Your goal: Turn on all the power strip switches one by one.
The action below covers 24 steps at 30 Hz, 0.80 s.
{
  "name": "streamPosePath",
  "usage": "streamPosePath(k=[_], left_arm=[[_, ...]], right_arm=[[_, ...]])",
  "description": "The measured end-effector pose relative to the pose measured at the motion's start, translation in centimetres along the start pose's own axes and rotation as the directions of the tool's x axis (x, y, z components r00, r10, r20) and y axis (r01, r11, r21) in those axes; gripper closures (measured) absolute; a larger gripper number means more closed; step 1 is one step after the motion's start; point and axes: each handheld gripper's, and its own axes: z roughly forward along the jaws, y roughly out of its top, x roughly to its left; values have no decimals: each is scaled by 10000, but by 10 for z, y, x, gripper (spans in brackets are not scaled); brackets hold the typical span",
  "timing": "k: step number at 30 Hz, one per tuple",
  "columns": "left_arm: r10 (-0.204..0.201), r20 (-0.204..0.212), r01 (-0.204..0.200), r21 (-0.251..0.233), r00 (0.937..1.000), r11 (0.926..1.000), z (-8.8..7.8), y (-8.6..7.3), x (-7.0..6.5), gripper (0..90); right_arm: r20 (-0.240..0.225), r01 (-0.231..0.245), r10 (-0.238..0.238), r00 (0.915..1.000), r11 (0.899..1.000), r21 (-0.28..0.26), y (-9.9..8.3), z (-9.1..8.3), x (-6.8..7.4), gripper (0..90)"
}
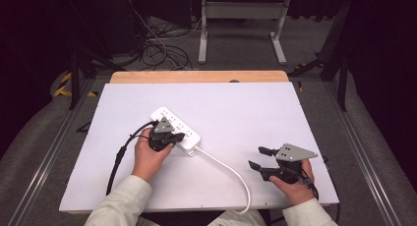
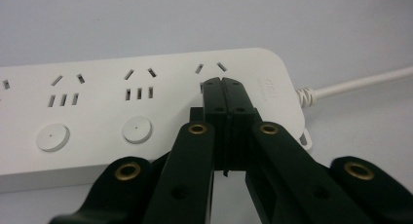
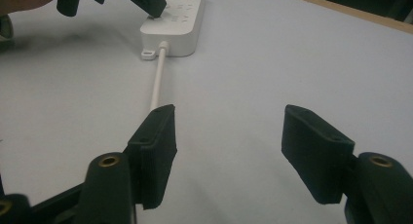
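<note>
- Two sets of fingers are mine. My left fingers [image 2: 224, 83] are pressed together with nothing between them, so the tip works like one narrow point on the power strip [image 2: 146, 107], near its cable end, probably to push a switch there.
- My right fingers [image 3: 243, 151] are spread wide and empty, resting apart over the tabletop [image 1: 246, 113], beside the white cable [image 3: 157, 87], I think ready to steady it.

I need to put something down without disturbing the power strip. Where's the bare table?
Bare table: the whole far-right stretch, from the power strip to the right edge, and the near-left corner beside the left sleeve. Crowded: the strip's near end, where the shut left gripper presses down on it, and the near middle, where its white cord runs past the open right gripper.
</note>
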Motion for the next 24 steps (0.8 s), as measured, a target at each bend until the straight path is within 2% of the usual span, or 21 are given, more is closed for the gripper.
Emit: streamPosePath(k=[4,9,10,12,17,20,24], left_arm=[[-174,96,173,25,9998,9998,0,0,1,899],[-131,32,131,65,9999,9999,1,0,1,900],[-245,46,245,52,9997,9997,1,0,1,900],[-198,29,198,52,9998,9998,1,0,1,900],[-380,25,379,147,9993,9992,2,1,1,900],[-250,-172,253,166,9995,9995,2,2,-1,900],[-273,-149,275,166,9995,9995,2,1,-2,900]], right_arm=[[5,10,-10,10000,10000,9,0,0,0,383],[1,36,-36,10000,10000,16,0,0,0,382],[1,52,-52,10000,10000,41,0,0,1,382],[4,52,-52,10000,10000,44,0,0,1,382],[-18,66,-66,10000,10000,70,0,1,1,381],[-20,63,-63,10000,9999,80,0,1,1,382],[-38,65,-65,10000,10000,71,0,1,2,381]])
